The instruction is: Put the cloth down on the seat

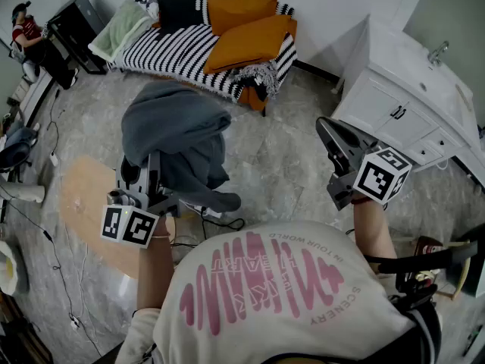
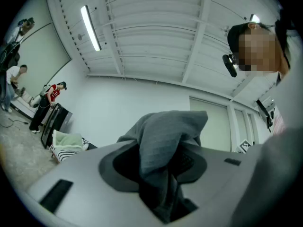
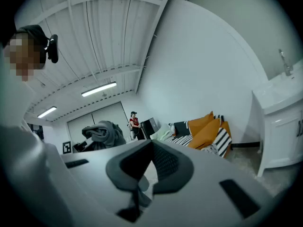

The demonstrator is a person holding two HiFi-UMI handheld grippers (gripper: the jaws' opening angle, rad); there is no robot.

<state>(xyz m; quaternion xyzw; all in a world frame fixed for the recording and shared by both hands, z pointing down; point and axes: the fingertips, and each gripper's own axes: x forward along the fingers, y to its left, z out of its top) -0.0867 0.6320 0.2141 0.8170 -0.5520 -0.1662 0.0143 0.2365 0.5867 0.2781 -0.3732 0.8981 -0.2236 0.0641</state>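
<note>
Left gripper (image 2: 158, 167) fingers clamp grey cloth (image 1: 178, 123); right gripper (image 3: 151, 148) fingers together, empty.

Crumpled grey fabric cloth (image 1: 176, 131): bunched in heap, held in air, pinched between jaws of left gripper (image 2: 163, 171), folds piled over jaws, tail hanging below. Well apart from seat. Black-and-white striped sofa seat (image 1: 178, 51): against far wall, orange cushions (image 1: 246, 32) on right part, front stripes bare.
</note>
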